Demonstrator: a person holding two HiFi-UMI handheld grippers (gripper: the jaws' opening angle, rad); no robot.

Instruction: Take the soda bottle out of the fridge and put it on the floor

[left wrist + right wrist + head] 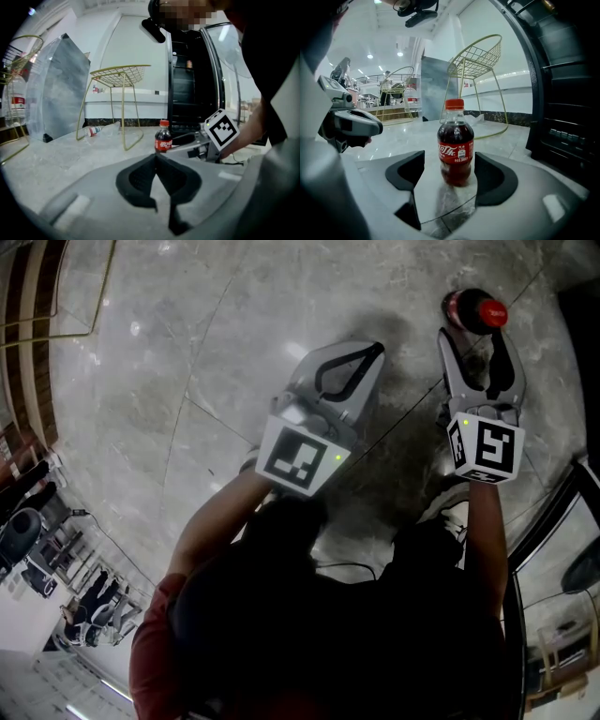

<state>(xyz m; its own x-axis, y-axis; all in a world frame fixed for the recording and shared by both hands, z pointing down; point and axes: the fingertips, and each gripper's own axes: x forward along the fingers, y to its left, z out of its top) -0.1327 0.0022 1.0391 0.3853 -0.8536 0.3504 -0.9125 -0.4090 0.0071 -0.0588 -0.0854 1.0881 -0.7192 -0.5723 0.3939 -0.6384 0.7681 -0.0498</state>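
At the head view's upper right, the upright red-capped plastic soda bottle [473, 310] stands on the grey marble floor [234, 352] between the nearer right gripper's [476, 336] spread jaws, untouched; the left gripper [373, 352] is pressed together, empty.

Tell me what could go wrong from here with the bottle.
1. The bottle stands upright between the open right tongs, apparently untouched; a crooked withdrawal might clip it and topple it.
2. The floor looks glossy, so a nudge may slide the bottle.
3. The shut left tongs hang nearby and might bump it.
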